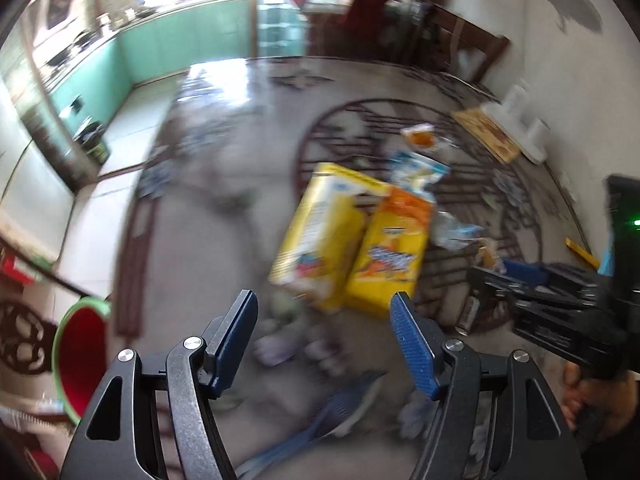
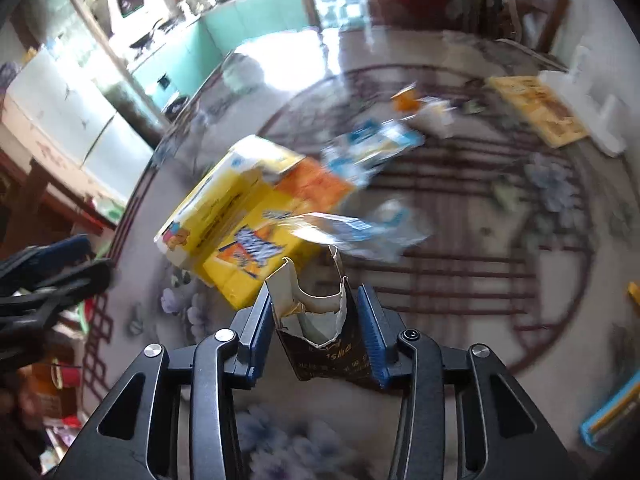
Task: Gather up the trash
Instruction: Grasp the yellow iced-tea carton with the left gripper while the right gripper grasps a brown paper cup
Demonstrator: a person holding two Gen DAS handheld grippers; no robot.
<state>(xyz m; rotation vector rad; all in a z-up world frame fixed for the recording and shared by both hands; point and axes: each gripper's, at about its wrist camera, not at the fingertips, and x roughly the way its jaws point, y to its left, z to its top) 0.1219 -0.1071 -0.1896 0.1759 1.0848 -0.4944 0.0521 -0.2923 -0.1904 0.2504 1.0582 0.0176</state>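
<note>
My right gripper (image 2: 316,320) is shut on a torn dark carton (image 2: 320,332) with a ragged white inner edge, held above the rug. My left gripper (image 1: 324,336) is open and empty above the rug. Ahead lie a yellow box (image 1: 320,232) (image 2: 224,208) and an orange-yellow box (image 1: 390,252) (image 2: 256,252) side by side. Beyond them lie a blue-white wrapper (image 1: 416,168) (image 2: 372,148), a clear crumpled wrapper (image 1: 456,228) (image 2: 360,232) and a small orange packet (image 1: 420,136) (image 2: 408,100). The right gripper shows at the right of the left wrist view (image 1: 560,300).
A red bin with a green rim (image 1: 80,360) stands at the lower left. A blue dustpan (image 1: 340,412) lies below my left gripper. A yellow board (image 1: 488,132) and white objects (image 1: 520,120) lie by the far wall. A wooden chair (image 1: 460,40) stands behind.
</note>
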